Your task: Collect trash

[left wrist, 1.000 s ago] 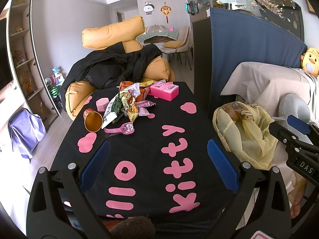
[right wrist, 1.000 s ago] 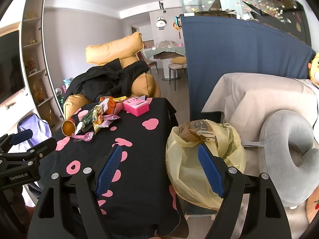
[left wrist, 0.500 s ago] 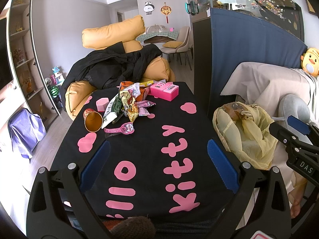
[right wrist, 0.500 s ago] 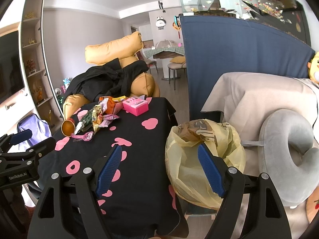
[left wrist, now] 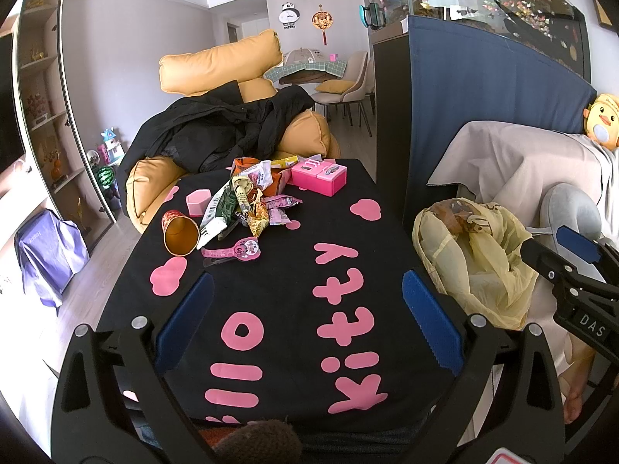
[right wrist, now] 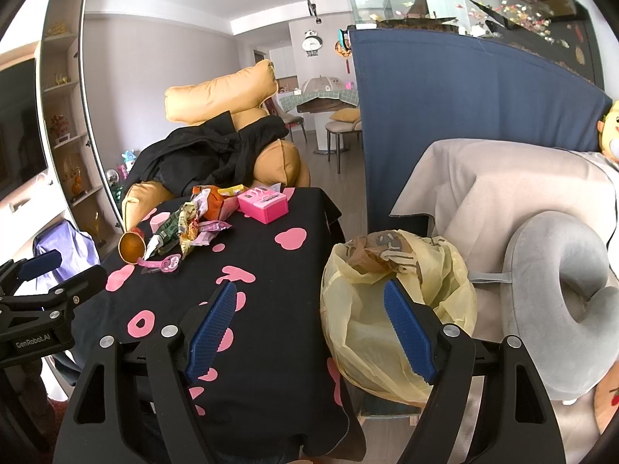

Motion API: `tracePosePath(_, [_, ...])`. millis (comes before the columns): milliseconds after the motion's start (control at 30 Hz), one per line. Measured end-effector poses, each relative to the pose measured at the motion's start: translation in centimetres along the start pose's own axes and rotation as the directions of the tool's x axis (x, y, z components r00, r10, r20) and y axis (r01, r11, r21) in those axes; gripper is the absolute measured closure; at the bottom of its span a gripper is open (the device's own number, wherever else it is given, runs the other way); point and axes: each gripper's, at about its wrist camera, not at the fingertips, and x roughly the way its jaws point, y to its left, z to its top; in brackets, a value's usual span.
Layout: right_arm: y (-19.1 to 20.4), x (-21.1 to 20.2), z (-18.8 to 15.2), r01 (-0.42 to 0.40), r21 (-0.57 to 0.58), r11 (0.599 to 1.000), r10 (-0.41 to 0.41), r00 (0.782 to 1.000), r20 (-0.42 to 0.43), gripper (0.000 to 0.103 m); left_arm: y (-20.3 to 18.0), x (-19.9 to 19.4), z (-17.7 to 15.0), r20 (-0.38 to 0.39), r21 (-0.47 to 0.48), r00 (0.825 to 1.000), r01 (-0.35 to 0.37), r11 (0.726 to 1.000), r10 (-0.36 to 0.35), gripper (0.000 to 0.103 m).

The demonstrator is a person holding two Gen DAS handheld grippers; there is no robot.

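Note:
A heap of snack wrappers (left wrist: 247, 201) lies at the far end of the black table (left wrist: 271, 290) with pink lettering. A gold paper cup (left wrist: 180, 232) lies on its side left of the heap, with a pink tag (left wrist: 236, 249) in front. A yellow trash bag (left wrist: 476, 251) with brown paper inside stands open right of the table; it also shows in the right wrist view (right wrist: 394, 301). My left gripper (left wrist: 307, 321) is open and empty above the near table end. My right gripper (right wrist: 309, 332) is open and empty, near the bag's front.
A pink box (left wrist: 319, 176) and a small pink block (left wrist: 198, 201) sit by the heap. Orange cushions with a black coat (left wrist: 220, 131) lie beyond the table. A beige sofa with a grey neck pillow (right wrist: 561, 309) is right of the bag. A blue partition (left wrist: 483, 116) stands behind.

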Motion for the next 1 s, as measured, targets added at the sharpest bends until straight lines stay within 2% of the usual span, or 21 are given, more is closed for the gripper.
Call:
tracePosePath(467, [-0.2,1.8,0.1,0.038,-0.011,0.999,-0.038,0.999,-0.002,0.028,1.5,1.8,0.6,0.01,-0.015,1.0,-0.011,1.0,0.011,0.009])
tracePosePath(700, [2.3,6.1,0.2,0.061,-0.094,0.994,-0.063,0.998,-0.018,0.028,6.3,6.4,0.1,0.003,-0.043,0.999,0.036,0.998,-0.036,0.009])
tracePosePath(800, [3.6,8.4,-0.2,0.04,-0.113,0.993,-0.046,0.998,-0.052,0.028,9.4,8.8,-0.2,0.005,-0.11,0.999,0.035,0.993,-0.035,0.009])
tracePosePath(900, [5.0,10.9,-0.7,0.013,-0.147,0.989,-0.028,0.994,-0.102,0.028,13.0,10.7,-0.5,0.033,-0.167,0.999,0.01,0.986,-0.004,0.009])
tracePosePath(1000, [6.3,13.5,-1.1,-0.024,-0.166,0.986,-0.003,0.986,-0.164,0.028,16.7,12.5,-0.9,0.039,-0.248,0.999,0.012,0.969,-0.003,0.009])
